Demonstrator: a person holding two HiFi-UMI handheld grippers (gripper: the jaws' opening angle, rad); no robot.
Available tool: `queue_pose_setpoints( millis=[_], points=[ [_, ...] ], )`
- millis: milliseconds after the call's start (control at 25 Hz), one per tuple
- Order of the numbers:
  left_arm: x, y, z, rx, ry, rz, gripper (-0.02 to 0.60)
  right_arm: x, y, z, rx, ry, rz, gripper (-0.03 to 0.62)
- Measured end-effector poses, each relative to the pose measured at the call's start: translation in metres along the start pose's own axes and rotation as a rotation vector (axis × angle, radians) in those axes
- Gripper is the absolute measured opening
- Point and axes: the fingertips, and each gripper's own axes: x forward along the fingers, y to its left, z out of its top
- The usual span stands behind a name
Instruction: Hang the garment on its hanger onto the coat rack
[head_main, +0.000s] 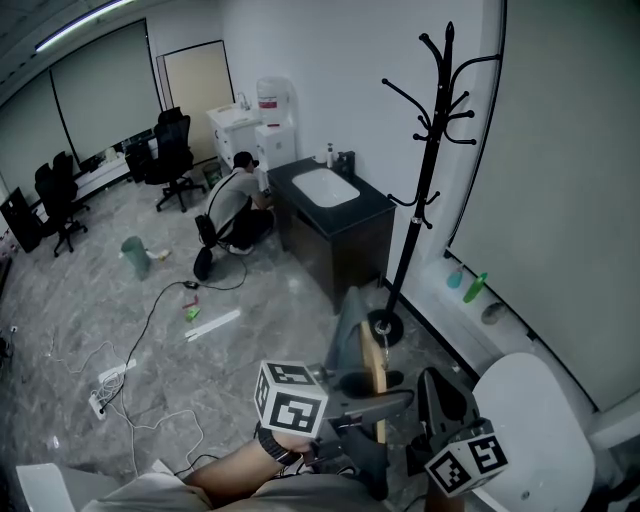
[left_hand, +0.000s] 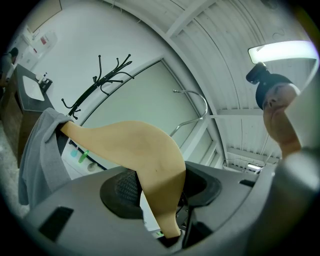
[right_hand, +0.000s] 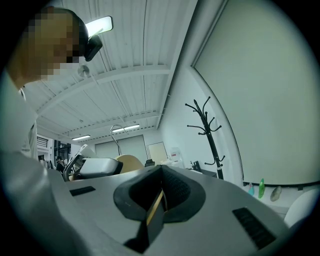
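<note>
Clamping the hanger (left_hand: 145, 150), the left gripper (head_main: 372, 400) needs to raise the hook (left_hand: 197, 102) over a coat rack (head_main: 430, 150) prong ahead; the right gripper (right_hand: 159, 195) sits closed, empty, alongside.

Hanger (left_hand: 145, 150): pale wood, smooth, satin. Its hook (left_hand: 195, 107): bright polished metal. Garment (left_hand: 42, 150): grey matt cloth. Coat rack (head_main: 425, 170): black, faint sheen. Floor (head_main: 150, 350): glossy marbled tile.
</note>
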Motion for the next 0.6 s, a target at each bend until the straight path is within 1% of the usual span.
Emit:
queue_pose_setpoints(
  millis=[360, 600],
  points=[
    [0.012, 0.009, 0.003, 0.008, -0.034, 0.047, 0.202, -0.003, -0.015, 0.002, -0.014, 0.004, 0.047, 0.015],
    [0.014, 0.024, 0.013, 0.013, -0.053, 0.078, 0.202, 0.008, -0.024, 0.001, -0.002, 0.008, 0.079, 0.015]
  ],
)
